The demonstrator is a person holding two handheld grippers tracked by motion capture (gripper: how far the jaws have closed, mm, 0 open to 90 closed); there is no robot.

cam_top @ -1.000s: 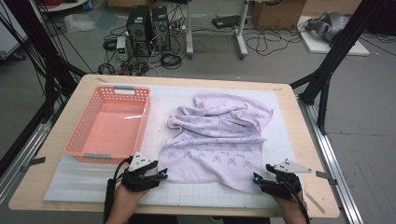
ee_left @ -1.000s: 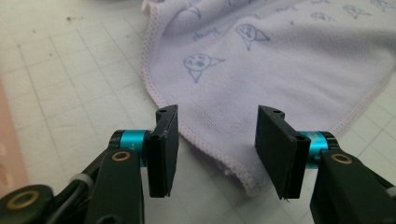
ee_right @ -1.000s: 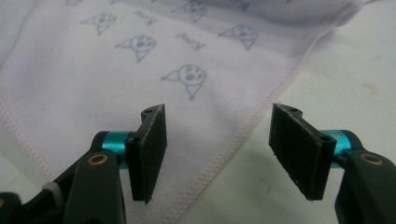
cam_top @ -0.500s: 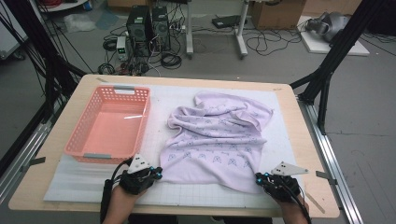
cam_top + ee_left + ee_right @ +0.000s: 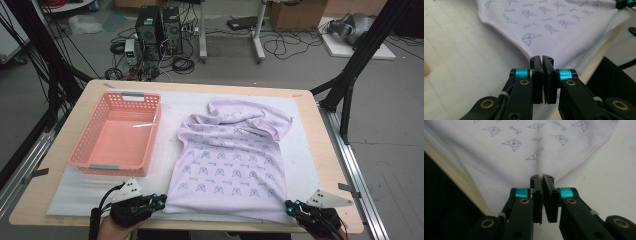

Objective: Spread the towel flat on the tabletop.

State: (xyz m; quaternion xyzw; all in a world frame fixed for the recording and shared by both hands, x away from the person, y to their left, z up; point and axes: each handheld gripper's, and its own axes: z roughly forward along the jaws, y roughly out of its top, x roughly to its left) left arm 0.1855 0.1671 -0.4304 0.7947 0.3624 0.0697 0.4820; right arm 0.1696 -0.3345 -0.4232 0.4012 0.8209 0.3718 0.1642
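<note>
In the high view, a lilac printed towel [image 5: 231,160] is lying spread on the white mat [image 5: 305,150], its far end bunching toward 12 o'clock and its near hem sitting at the table edge. A pink basket [image 5: 90,162] is standing at the towel's 9 o'clock, apart from it. The left gripper [image 5: 159,201] is pinching the near left corner at 7 o'clock, and the right gripper [image 5: 291,206] is pinching the near right corner at 5 o'clock.

In the left gripper view, the jaws of the left gripper [image 5: 542,59] are pressing together on the hemmed corner of the towel [image 5: 554,27], cloth fanning out toward 12 and 1 o'clock.

In the right gripper view, the right gripper [image 5: 542,178] is likewise clamping tight on the stitched edge of the towel [image 5: 524,150].

The cloth is looking light, soft and limp, so it will likely be sagging between the two grips; the stitched corners seem the firmest places for holding, since the hem is giving the pads something to bite
</note>
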